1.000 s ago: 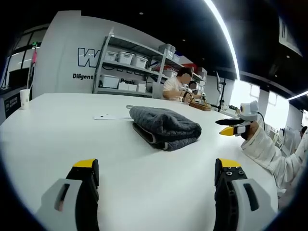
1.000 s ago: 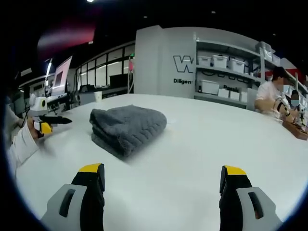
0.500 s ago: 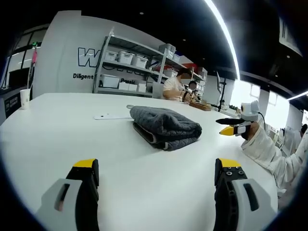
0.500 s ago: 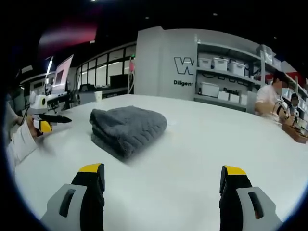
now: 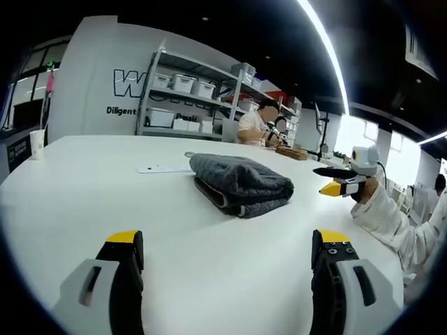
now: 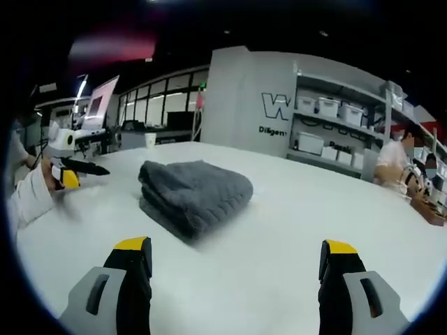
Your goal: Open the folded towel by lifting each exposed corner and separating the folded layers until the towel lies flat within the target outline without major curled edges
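Left gripper view: folded towel on table.

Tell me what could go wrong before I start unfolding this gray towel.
Both claws, left and right, are open and apart from the folded gray towel.

1. The towel is a thick stack, so a claw may pinch several layers and drag the whole bundle across the white table rather than peel one corner.
2. A flat white piece lies beside the towel; spreading cloth could cover or push it.
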### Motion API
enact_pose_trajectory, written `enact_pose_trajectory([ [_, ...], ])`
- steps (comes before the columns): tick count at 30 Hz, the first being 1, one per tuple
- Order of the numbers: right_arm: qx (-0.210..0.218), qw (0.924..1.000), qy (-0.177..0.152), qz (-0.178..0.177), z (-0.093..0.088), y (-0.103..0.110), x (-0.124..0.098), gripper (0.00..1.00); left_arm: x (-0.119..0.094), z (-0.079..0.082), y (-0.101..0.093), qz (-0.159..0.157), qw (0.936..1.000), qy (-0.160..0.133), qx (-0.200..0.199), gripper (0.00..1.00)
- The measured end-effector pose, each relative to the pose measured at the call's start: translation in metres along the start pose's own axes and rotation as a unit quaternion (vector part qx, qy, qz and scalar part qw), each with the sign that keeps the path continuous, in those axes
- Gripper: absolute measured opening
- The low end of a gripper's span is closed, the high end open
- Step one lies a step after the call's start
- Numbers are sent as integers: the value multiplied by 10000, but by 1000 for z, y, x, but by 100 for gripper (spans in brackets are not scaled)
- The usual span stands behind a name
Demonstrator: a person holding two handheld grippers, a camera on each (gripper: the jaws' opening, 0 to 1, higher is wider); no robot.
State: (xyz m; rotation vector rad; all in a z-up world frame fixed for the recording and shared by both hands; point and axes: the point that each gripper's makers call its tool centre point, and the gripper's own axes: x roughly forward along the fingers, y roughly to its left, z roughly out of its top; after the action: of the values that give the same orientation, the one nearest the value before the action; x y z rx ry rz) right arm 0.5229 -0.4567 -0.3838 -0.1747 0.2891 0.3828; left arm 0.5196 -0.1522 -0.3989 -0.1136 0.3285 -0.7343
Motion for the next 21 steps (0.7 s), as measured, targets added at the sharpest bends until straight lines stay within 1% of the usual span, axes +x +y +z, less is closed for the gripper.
enact_pose_trajectory([
  [1,-12,10000,0,0,0,1,0,100,0,0,0,2,10000,4,0,99],
  [3,-57,9999,-105,63,6,15,4,100,-1,1,0,11,10000,-15,2,99],
  [6,-179,9995,-230,105,11,27,8,100,-1,1,0,13,10000,-5,5,99],
  [8,-227,9993,-283,108,13,32,9,100,-1,0,1,20,10000,12,21,99],
  [9,-271,9989,-380,94,16,36,11,100,-1,0,1,20,10000,13,25,99],
  [14,-364,9982,-468,101,19,47,16,100,-1,0,1,22,10000,6,11,99],
  [16,-411,9972,-618,105,22,57,18,100,-2,1,2,32,10000,-10,4,99],
  [21,-387,9968,-679,151,22,65,21,100,-2,1,2,42,10000,10,21,99],
])
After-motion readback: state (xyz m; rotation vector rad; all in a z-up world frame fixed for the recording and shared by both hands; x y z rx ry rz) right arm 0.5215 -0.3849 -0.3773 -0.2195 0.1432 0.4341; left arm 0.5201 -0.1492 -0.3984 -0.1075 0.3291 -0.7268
